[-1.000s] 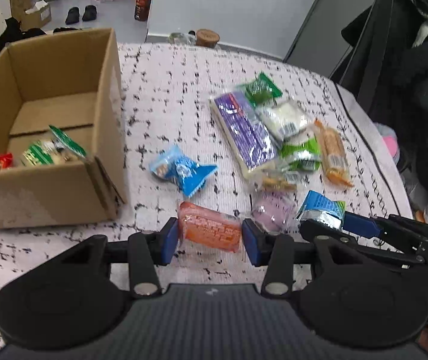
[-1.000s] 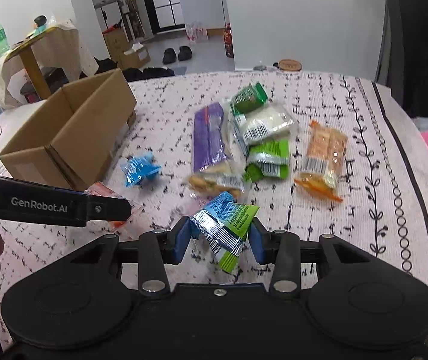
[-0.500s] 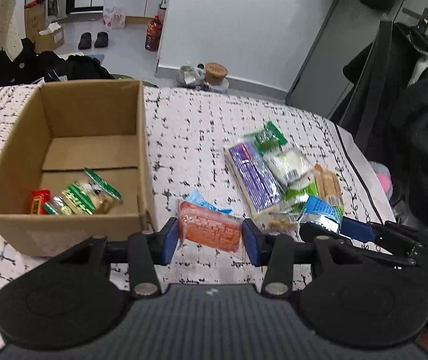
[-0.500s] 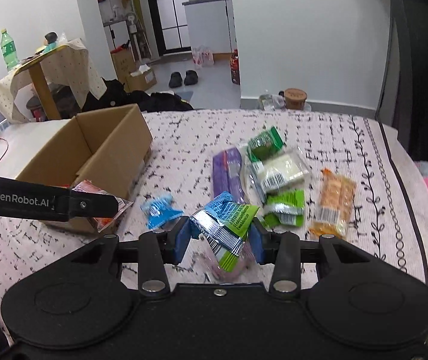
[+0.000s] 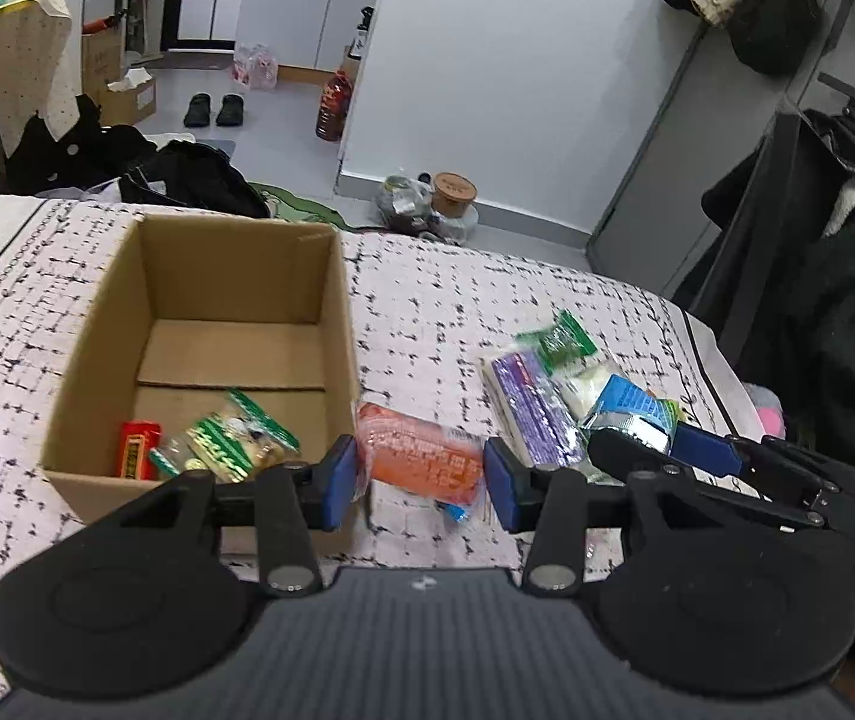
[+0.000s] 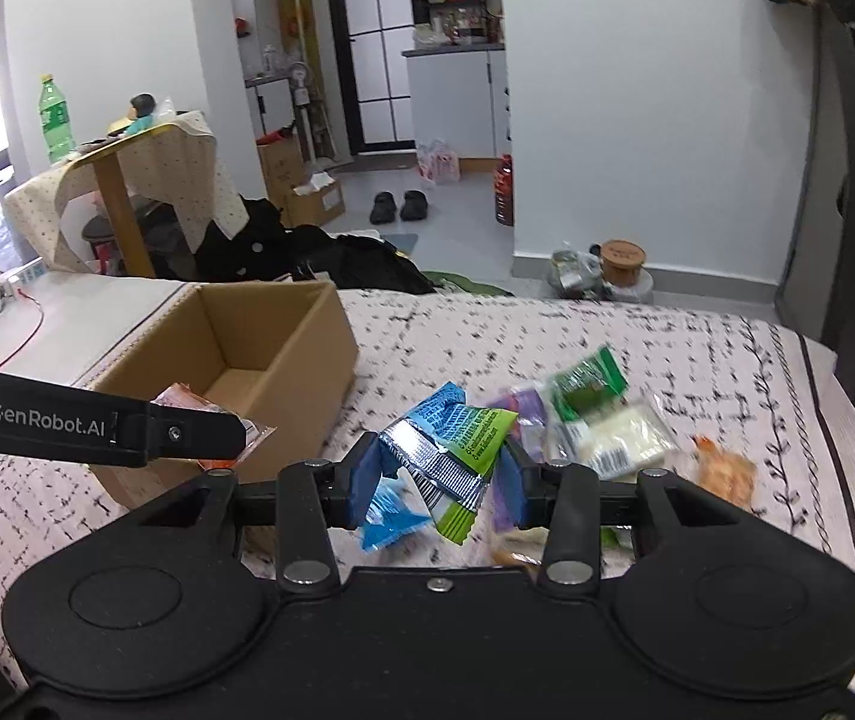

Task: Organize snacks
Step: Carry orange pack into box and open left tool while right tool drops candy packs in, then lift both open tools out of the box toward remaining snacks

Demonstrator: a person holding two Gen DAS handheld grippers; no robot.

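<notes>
A: Left gripper [image 5: 420, 476] clamped the orange packet [image 5: 418, 461], right of the box [image 5: 331, 324]?
B: Yes; right gripper [image 6: 440, 483] pinched the blue-green packet [image 6: 448, 443]. Should've cleared the rim, then released.

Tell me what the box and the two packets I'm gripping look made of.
Cardboard box: plain brown corrugated board, matte, folded flaps on its floor. Orange snack packet in the left gripper: thin glossy plastic film, probably, crinkled. Blue-green snack packet in the right gripper: metallised foil film, silver inside showing.
</notes>
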